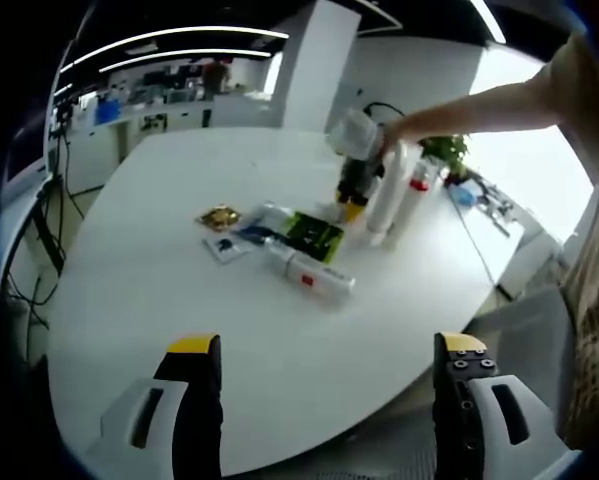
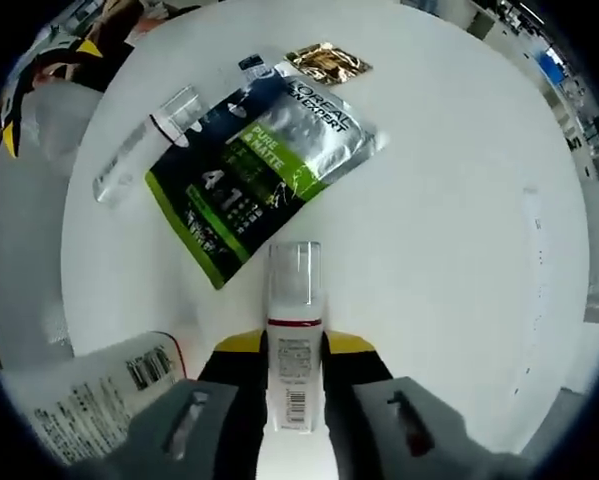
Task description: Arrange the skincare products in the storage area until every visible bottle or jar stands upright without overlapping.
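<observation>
Clamped between the right gripper's [image 2: 294, 350] jaws at lower centre, a white bottle [image 2: 294, 330] points at a green sachet [image 2: 254, 175] on the table [image 2: 459, 250]. Left gripper [image 1: 329, 365] gapes, holding nothing; mid-frame, a fallen tube [image 1: 314, 270].

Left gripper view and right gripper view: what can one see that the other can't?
Left gripper view alone: the left tongs open over the white table, standing white bottles, a person's arm. Right gripper view alone: the right tongs shut on a white bottle with a clear cap. Both: the green-and-silver packet, the gold sachet, a lying white tube.
</observation>
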The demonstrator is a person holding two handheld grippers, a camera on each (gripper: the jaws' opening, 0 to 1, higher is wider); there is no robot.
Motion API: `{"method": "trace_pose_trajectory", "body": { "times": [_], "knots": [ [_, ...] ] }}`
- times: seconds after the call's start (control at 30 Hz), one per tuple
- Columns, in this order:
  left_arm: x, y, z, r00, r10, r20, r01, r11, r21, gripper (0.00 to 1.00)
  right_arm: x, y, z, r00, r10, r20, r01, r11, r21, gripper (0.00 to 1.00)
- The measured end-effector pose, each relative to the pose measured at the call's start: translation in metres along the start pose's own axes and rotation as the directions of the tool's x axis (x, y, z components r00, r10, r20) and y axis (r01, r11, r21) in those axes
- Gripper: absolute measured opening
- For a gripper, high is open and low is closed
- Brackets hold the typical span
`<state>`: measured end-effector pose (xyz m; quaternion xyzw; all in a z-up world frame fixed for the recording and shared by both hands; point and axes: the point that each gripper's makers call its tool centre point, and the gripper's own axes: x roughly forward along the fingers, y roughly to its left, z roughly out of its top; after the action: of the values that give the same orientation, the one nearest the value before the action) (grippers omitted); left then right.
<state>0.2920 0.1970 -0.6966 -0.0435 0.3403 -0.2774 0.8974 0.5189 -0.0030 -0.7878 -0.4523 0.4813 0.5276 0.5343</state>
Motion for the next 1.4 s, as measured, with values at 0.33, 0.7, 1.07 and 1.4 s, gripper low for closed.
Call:
{"method": "trace_pose_trajectory", "body": {
  "times": [0.33, 0.7, 1.07, 1.4],
  "knots": [
    [0.001, -0.001, -0.001, 1.0, -0.004, -0.008, 0.004, 1.0, 0.003, 0.85, 0.0, 0.0, 0.0, 1.0, -0.006, 0.022, 0.006, 1.0, 0.007, 0.2],
    [0.001, -0.001, -0.001, 1.0, -0.005, -0.008, 0.005, 1.0, -0.003, 0.85, -0.001, -0.002, -0.002, 0.999, -0.025, 0.03, 0.024, 1.0, 0.004, 0.19],
    [0.0, -0.001, 0.001, 1.0, -0.008, 0.002, 0.008, 1.0, -0.004, 0.85, -0.038, -0.025, 0.004, 0.982, -0.126, 0.143, 0.113, 0.989, 0.095, 0.19],
    [-0.006, 0.0, 0.01, 0.999, -0.002, 0.045, 0.004, 0.999, -0.045, 0.85, -0.116, -0.043, 0.027, 0.877, -0.319, 0.36, 0.253, 0.942, 0.218, 0.19]
  ]
}}
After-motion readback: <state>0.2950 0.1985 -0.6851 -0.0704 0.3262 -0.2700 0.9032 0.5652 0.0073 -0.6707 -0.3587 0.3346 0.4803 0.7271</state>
